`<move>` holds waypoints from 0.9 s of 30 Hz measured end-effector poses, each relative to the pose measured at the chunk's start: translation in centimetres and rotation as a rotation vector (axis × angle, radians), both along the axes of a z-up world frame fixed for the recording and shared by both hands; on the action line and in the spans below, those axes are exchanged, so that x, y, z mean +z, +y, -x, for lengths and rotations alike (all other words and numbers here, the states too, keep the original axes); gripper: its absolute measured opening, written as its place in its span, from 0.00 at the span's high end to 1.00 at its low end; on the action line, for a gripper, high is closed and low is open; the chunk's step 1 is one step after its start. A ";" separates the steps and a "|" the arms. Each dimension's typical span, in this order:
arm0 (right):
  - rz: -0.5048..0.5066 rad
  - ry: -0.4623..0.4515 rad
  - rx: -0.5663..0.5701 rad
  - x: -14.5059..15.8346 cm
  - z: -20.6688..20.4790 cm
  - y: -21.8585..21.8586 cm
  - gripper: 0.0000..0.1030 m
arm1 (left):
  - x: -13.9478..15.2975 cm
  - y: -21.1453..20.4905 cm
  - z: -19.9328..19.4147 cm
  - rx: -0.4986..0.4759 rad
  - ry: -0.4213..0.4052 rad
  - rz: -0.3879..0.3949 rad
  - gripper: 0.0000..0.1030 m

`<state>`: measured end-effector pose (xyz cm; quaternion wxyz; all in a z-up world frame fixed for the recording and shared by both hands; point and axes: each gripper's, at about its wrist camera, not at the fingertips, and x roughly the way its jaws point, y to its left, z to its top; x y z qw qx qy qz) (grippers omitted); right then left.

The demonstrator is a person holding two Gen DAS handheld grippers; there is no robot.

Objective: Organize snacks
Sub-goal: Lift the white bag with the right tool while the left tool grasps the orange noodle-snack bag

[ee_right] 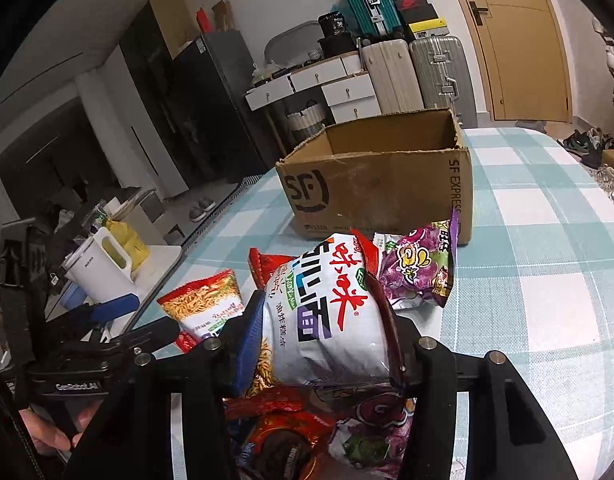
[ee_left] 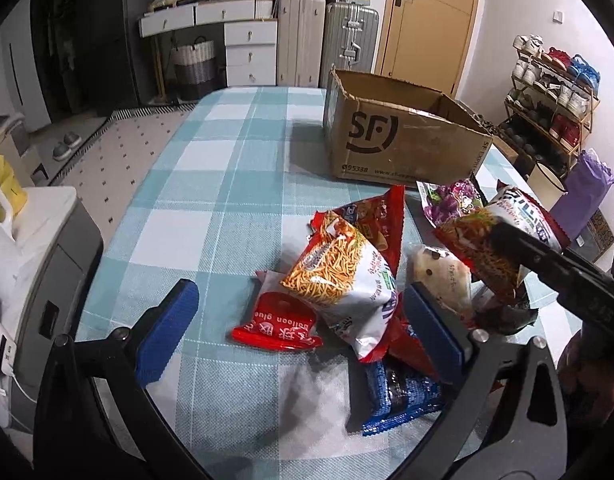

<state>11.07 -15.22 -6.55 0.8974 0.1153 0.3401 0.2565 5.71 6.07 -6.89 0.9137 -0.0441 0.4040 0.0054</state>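
The left gripper (ee_left: 299, 332) hangs over the snack pile with its blue pads (ee_left: 169, 330) spread wide and nothing between them pressed; it grips nothing. Between and just ahead of its fingers lies a noodle snack bag (ee_left: 339, 276), propped on other packets, with a red packet (ee_left: 277, 326) flat on the checked tablecloth (ee_left: 211, 184) just left of it and a blue packet (ee_left: 399, 400) under the right finger. Up and to the right, the right gripper (ee_left: 507, 248) enters, clamped on a second noodle bag (ee_left: 503, 224) that appears lifted clear of the pile. Farther ahead stands the open cardboard box (ee_left: 403, 140), likely where the snacks are meant to go, which would explain the raised bag.

In the right wrist view, the right gripper (ee_right: 319, 340) has its jaws drawn narrow around the white noodle bag (ee_right: 327, 312), which bulges upright between them; the squeeze falls on its lower part, so the puffed top stands free. Beneath the fingers, more packets crowd the frame. A purple packet (ee_right: 419, 268) lies ahead and right, just before the cardboard box (ee_right: 379, 188), whose open top faces up, straight ahead of the fingers. The left gripper (ee_right: 119, 316) waits at the left, held by a hand (ee_right: 51, 436).
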 end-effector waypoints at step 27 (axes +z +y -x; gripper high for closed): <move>-0.026 -0.004 0.008 0.0 0.4 -1.2 0.49 | -1.7 0.5 -4.2 -0.014 0.074 0.065 0.01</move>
